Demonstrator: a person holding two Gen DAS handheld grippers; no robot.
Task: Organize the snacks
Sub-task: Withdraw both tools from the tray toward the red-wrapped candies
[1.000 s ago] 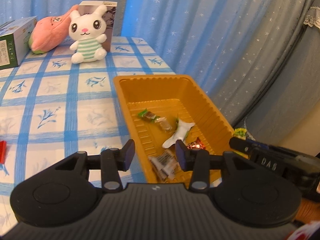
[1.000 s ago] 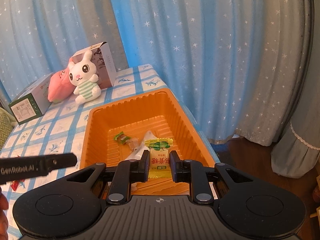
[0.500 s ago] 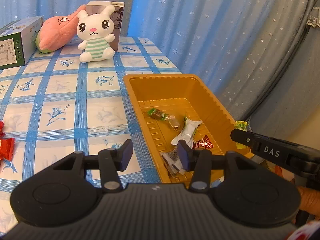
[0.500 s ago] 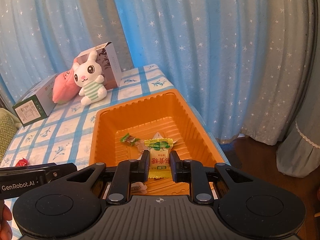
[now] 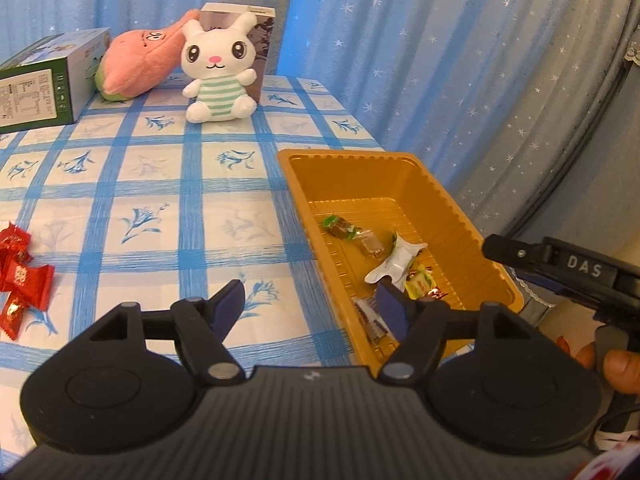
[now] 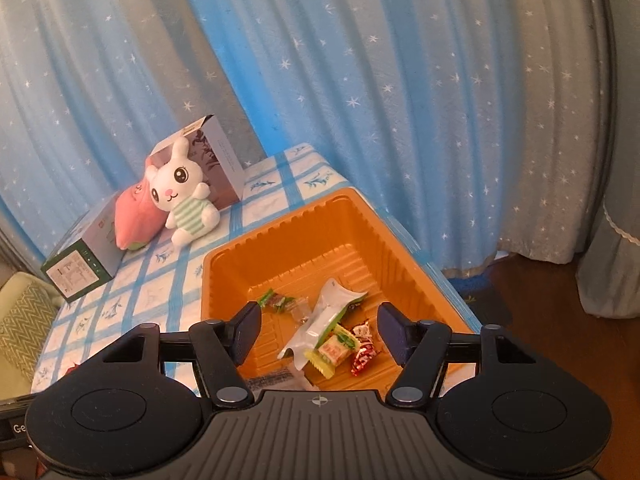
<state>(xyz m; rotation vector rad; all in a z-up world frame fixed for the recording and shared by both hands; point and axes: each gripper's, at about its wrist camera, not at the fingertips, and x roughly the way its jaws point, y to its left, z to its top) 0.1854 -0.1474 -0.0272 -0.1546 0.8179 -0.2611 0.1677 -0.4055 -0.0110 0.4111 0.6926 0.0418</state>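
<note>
- Table under a white cloth with blue check and blue flower print (image 5: 224, 220).
- Orange ribbed plastic tray (image 5: 362, 168) at the cloth's right edge.
- White plush rabbit in a green-striped shirt (image 5: 218, 76) well behind the tray, to its left.
- Pink plush toy (image 5: 136, 64) and upright brown carton (image 5: 262, 28) just behind the rabbit.
- Green-and-white box (image 5: 38, 84) further left.
- Red wrapped sweets (image 5: 20, 280) far left of the tray.

Open tablecloth (image 5: 168, 208) between orange tray (image 5: 296, 200), red candies (image 5: 20, 272), and plush rabbit (image 5: 218, 68).
</note>
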